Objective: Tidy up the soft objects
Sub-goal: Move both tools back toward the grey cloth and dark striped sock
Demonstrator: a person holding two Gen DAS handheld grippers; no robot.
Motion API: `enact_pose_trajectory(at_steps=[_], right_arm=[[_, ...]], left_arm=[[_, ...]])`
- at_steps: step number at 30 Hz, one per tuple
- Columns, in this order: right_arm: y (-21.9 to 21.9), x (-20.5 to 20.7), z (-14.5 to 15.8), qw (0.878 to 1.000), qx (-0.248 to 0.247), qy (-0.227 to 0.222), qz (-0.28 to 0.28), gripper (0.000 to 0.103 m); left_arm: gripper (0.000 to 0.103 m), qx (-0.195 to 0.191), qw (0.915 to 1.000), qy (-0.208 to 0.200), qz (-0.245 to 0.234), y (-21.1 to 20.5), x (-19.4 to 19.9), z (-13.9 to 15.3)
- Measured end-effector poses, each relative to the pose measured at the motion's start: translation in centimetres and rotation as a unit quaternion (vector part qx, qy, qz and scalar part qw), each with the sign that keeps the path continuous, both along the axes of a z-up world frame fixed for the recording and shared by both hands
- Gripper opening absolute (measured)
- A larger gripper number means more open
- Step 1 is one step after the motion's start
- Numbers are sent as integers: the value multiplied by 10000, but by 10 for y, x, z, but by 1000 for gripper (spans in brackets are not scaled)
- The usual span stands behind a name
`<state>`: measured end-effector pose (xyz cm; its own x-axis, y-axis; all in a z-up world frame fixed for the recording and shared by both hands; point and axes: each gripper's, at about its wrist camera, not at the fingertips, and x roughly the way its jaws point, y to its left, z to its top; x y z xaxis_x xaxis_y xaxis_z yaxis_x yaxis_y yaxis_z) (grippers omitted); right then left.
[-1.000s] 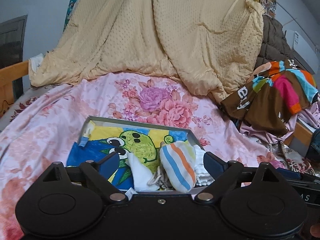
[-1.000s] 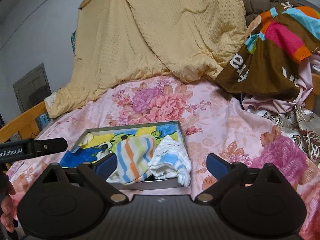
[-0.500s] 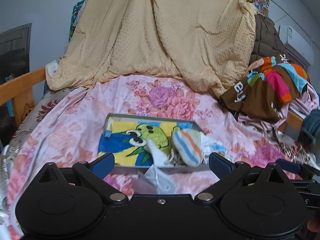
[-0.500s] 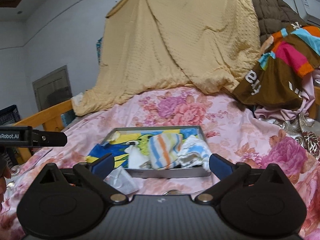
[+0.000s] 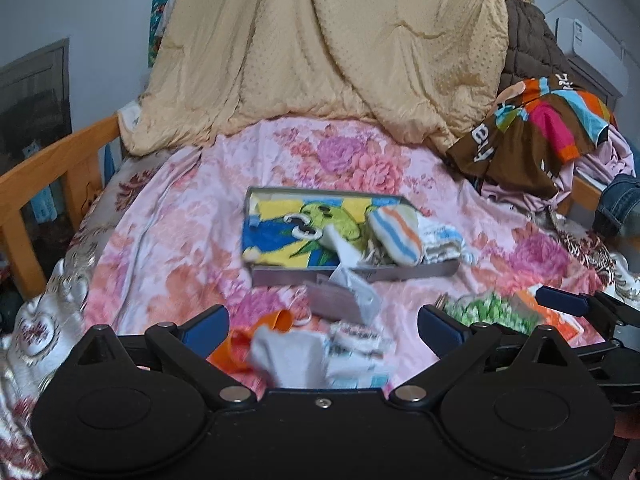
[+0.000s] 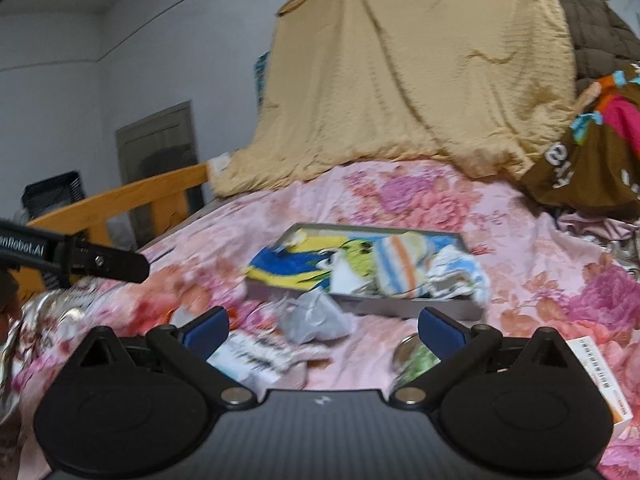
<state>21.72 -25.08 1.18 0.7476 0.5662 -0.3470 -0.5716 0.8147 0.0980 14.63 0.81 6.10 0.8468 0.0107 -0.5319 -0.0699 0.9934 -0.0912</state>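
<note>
Left wrist view: left hand-held gripper spread wide, empty, hovering low over floral bed. Orange item and blurred white socks lie between fingers; grey tray beyond holds striped sock.

Right wrist view: right hand-held gripper also spread, empty. Only here: grey cloth just before tray, door far left. Yellow quilt drapes behind.

Matt grey metal tray, soft floral cloth bedsheet, wooden bed rail
</note>
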Motion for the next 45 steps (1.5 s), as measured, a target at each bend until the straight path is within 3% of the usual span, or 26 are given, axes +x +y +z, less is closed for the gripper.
enact_pose_trajectory(at_steps=[13,19,28,45], right_arm=[[50,-30,-29,9926,-850,-73,864,102],[57,-25,-38,9907,-899,145,1008,102],[69,-19,-51,9848,-940,507,1367,101],[96,-23,-72,9750,-1234,509,1778,95]], left_arm=[[100,366,9970,606,-300,24,-21,-24],[100,449,9939,867,-522,31,-17,-47],[100,952,9818,1168,-1152,30,-7,-76],[100,1286,9701,1410,-1500,35,6,-104]])
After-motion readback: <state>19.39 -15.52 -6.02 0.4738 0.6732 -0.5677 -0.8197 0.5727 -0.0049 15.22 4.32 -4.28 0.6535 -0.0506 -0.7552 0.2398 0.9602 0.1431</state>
